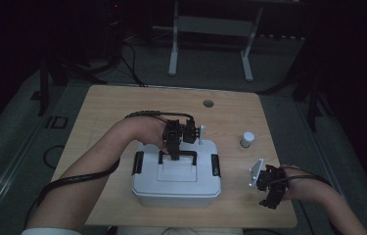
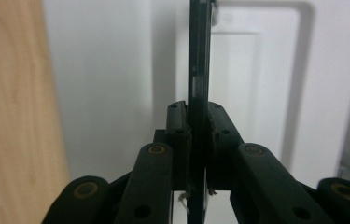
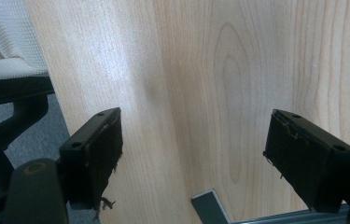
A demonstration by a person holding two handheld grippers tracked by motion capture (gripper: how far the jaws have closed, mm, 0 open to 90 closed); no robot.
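Observation:
A white lidded box [image 1: 176,178] with black side latches sits at the table's near middle. Its black carry handle [image 1: 177,155] lies across the lid top. My left gripper [image 1: 173,152] is over the lid and shut on that handle; in the left gripper view the thin black handle [image 2: 199,70] runs up between the closed pads, with the white lid [image 2: 112,84] behind. My right gripper [image 1: 270,201] rests near the table's front right corner, open, with bare wood [image 3: 200,93] between its fingers [image 3: 99,144].
A small white jar [image 1: 247,139] stands right of the box. A cable hole [image 1: 208,103] is near the far edge. The wooden table [image 1: 112,112] ends close to the right gripper. A chair [image 3: 4,102] shows past the table edge. A desk frame [image 1: 210,44] stands beyond.

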